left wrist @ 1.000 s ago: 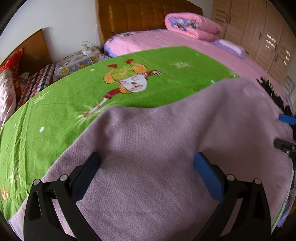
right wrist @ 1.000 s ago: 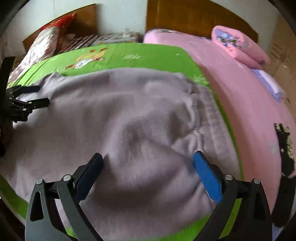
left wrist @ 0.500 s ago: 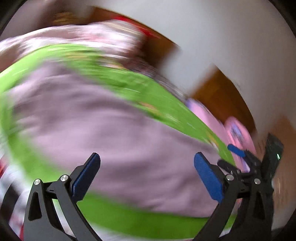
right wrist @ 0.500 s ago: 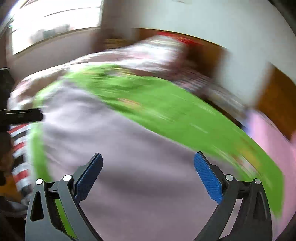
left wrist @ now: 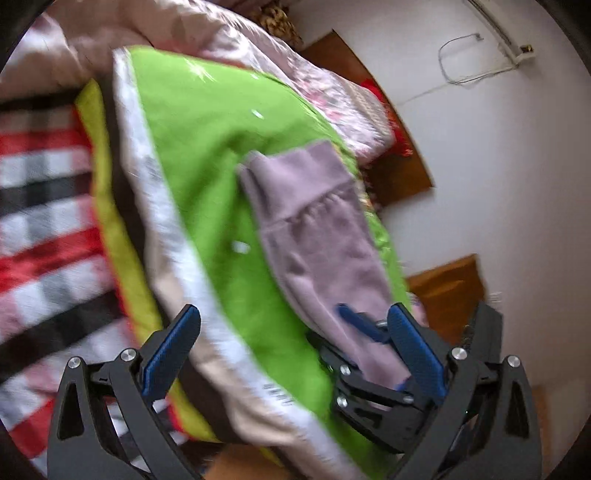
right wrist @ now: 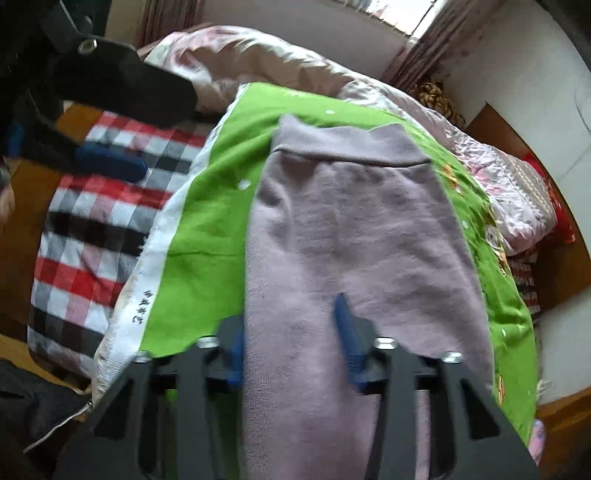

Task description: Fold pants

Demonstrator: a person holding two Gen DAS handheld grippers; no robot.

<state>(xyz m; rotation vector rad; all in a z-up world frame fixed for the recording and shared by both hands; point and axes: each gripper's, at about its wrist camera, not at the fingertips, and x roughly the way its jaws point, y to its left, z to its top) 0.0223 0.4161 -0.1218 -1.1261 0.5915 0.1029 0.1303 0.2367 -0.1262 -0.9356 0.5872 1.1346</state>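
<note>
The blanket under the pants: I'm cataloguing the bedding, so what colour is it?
Bright green blanket with a white edge; clearest in the right wrist view.

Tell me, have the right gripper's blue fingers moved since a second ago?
Yes. The right gripper was wide open a second ago; its jaws are now closing on the purple pants, which lie on the green sheet.

Daylight floods in, soft and even, brightest at the window [right wrist: 402, 14] up at one o'clock in the right wrist view, where it blows out white. Shadows stay faint. The left wrist view smears with motion blur, the checked blanket [left wrist: 40, 229] at nine o'clock streaked and soft. Fisheye bending curves the white wall [left wrist: 498, 155] at three o'clock, and dark vignette rings every corner.
</note>
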